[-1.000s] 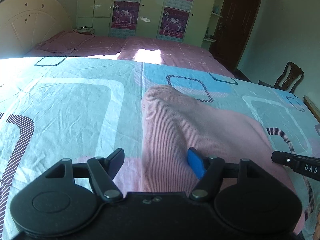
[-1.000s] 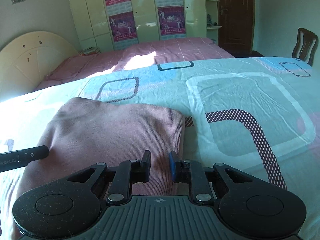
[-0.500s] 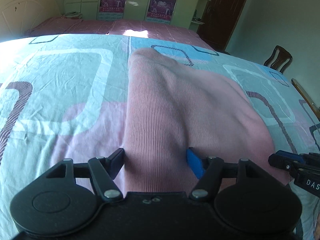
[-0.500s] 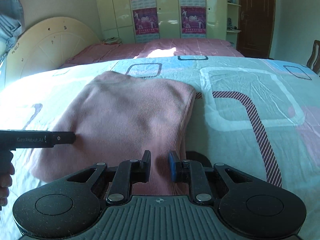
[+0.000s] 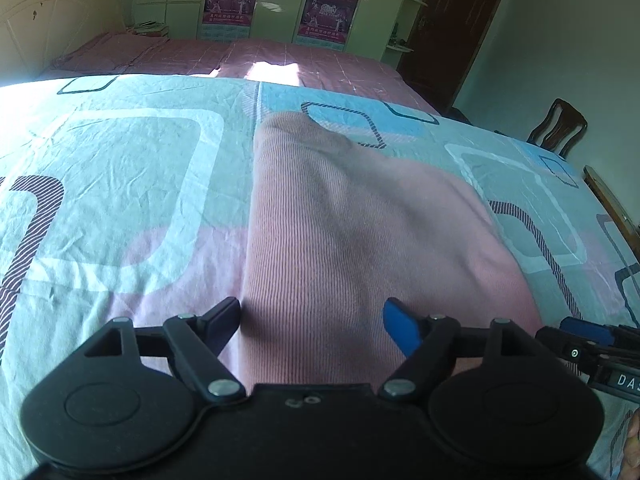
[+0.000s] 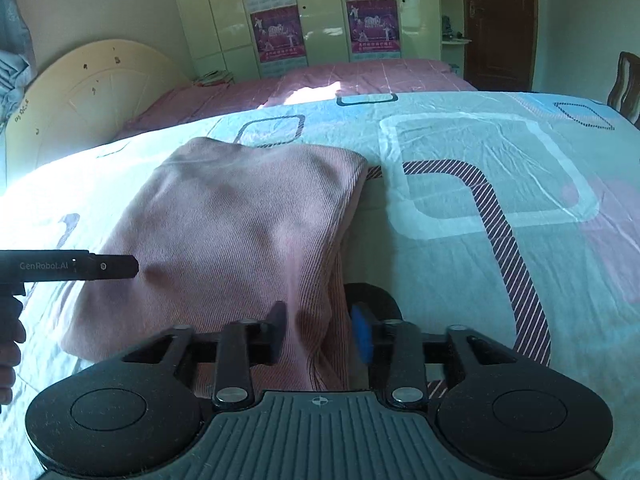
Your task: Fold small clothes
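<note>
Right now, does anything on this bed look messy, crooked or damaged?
Nothing looks damaged or spilled. The pink garment lies folded on the patterned bedsheet, a little puffed up rather than flat. Both the left gripper and the right gripper are open over its near edge.

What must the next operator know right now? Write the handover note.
Left gripper: open wide, its fingers straddling the near left edge of the pink garment, gripping nothing.
Right gripper: partly open, the garment's near right corner loose between its fingers.
The garment lies folded in a rough rectangle on the patterned bedsheet.
Done: at least one fold seems to be in.
Left: probably one more fold or a smoothing pass, then withdraw both grippers.
</note>
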`<state>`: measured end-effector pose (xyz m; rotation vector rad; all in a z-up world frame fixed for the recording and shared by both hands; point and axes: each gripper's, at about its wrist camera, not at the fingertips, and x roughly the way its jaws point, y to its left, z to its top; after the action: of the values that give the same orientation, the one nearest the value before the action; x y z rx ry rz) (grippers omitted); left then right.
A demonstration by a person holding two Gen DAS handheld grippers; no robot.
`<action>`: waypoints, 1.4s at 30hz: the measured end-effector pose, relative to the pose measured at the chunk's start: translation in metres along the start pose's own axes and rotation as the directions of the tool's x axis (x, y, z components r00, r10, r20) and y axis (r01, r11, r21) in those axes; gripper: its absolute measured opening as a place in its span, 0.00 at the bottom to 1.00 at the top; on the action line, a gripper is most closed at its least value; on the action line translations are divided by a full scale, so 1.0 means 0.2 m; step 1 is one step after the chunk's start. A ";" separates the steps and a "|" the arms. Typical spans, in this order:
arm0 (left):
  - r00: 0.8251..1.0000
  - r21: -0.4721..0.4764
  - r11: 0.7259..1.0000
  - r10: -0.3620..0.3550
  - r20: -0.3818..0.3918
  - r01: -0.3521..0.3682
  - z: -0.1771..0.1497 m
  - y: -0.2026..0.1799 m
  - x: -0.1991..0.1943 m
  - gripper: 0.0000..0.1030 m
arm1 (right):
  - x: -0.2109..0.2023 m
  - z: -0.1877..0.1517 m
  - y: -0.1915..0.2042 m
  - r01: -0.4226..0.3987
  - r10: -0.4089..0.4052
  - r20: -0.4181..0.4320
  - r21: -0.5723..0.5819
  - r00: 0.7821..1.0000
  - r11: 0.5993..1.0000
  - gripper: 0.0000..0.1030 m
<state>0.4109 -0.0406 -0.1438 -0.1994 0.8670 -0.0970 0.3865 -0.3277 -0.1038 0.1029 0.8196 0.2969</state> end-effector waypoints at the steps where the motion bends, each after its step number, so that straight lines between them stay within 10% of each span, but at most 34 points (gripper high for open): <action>1: 1.000 0.003 1.000 -0.001 0.009 0.001 0.02 -0.01 0.00 0.77 | 0.00 0.02 0.00 -0.002 0.002 0.009 0.003 1.000 1.000 0.60; 22: 0.996 -0.051 0.996 -0.081 -0.028 0.079 0.14 0.08 0.30 0.77 | 0.46 0.19 -0.11 -0.096 0.105 -0.050 0.148 0.993 0.984 0.60; 25: 0.993 -0.075 0.991 -0.116 -0.034 0.113 0.14 0.10 0.31 0.70 | 0.48 0.19 -0.11 -0.125 0.135 -0.040 0.186 0.990 0.975 0.59; 32: 0.993 -0.040 0.993 -0.113 -0.032 0.111 0.16 0.06 0.26 0.45 | 0.47 0.20 -0.12 -0.173 0.192 -0.074 0.211 0.979 0.962 0.22; 42: 0.995 0.028 0.995 -0.098 -0.005 0.098 0.21 -0.02 0.15 0.32 | 0.32 0.25 -0.05 -0.224 0.232 -0.009 0.222 0.973 0.949 0.20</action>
<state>0.4625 -0.0447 -0.1397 -0.2153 0.8585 -0.2014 0.4669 -0.3167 -0.1169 0.4031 0.8750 0.4266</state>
